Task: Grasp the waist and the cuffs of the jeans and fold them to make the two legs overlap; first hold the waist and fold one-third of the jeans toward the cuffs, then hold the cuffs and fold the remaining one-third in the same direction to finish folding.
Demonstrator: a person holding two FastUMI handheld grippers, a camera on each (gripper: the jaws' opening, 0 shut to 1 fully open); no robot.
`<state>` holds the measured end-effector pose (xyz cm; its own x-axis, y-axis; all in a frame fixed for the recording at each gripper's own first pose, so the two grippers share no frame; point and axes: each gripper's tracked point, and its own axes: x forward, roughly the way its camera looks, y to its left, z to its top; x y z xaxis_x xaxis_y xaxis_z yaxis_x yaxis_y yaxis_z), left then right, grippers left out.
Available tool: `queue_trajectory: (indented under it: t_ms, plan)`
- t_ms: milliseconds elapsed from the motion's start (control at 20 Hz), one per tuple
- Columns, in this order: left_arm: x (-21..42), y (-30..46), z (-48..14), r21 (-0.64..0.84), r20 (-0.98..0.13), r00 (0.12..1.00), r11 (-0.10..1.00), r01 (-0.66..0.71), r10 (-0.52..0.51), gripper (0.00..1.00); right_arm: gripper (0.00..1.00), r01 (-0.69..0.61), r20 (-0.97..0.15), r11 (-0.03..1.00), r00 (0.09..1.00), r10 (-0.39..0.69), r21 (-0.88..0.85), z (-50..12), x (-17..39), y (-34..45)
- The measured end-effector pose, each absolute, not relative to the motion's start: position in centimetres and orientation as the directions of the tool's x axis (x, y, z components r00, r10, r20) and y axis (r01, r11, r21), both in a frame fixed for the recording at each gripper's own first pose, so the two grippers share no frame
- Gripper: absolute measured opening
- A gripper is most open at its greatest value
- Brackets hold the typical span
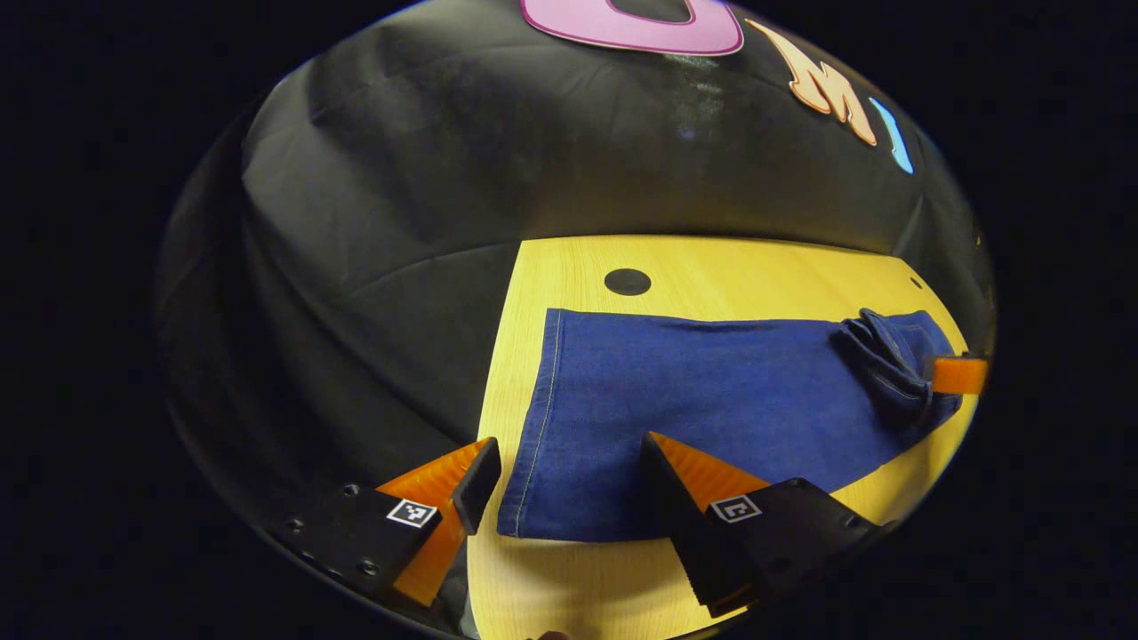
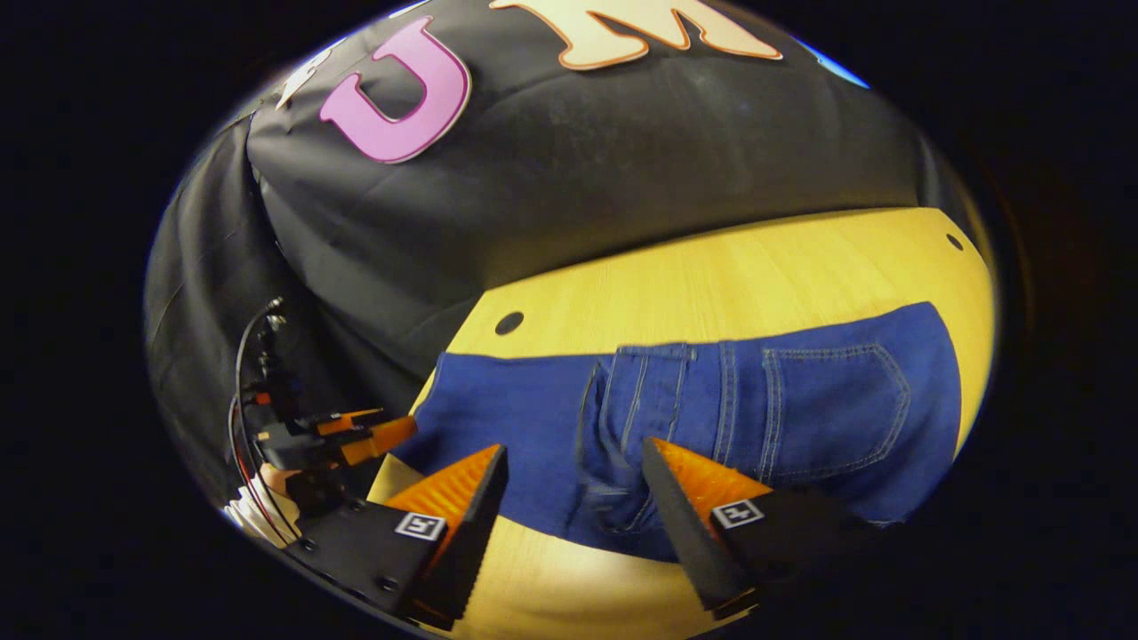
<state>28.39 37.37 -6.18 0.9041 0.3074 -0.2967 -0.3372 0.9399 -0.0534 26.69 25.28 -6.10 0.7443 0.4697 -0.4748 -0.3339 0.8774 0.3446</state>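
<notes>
With legs already overlapped, the wide-open, empty left gripper [image 1: 569, 484] and right gripper [image 2: 573, 489] hover over the jeans [image 1: 702, 400], ready to pinch the waist [image 2: 827, 409].

Blue denim jeans [image 2: 800, 400], matt and woven, with paler stitched seams. Pale wood-grain tabletop [image 1: 711, 267], smooth with a faint sheen. Black booth-wall cloth [image 1: 400, 196], matt and creased.
</notes>
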Motion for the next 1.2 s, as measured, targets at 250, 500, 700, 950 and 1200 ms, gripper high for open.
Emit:
queue_trajectory:
  t_ms: [250,500,700,950,1200]
  plan:
    - [29.7,37.5,-8.1,-0.024,-0.363,0.884,0.946,-0.325,0.294,0.95,0.98,-0.321,-0.344,0.870,0.823,0.453,0.375,-0.1,27.2,22.4]
    - [29.6,37.8,-8.7,-0.031,-0.376,0.881,0.946,-0.322,0.288,0.92,0.98,-0.263,-0.301,0.912,0.884,0.359,0.315,2.9,27.4,16.2]
    - [29.5,37.6,-8.5,-0.094,-0.351,0.900,0.946,-0.309,0.259,0.93,0.93,-0.177,-0.342,0.936,0.897,0.280,0.303,2.4,26.3,12.1]
    - [29.2,38.2,-8.7,-0.129,-0.341,0.907,0.943,-0.307,0.249,0.88,0.93,-0.136,-0.390,0.953,0.890,0.237,0.269,1.5,23.5,9.3]
    - [28.7,38.9,-8.3,-0.147,-0.343,0.913,0.947,-0.284,0.221,0.61,0.98,-0.112,-0.385,0.951,0.896,0.222,0.288,2.0,22.1,8.3]
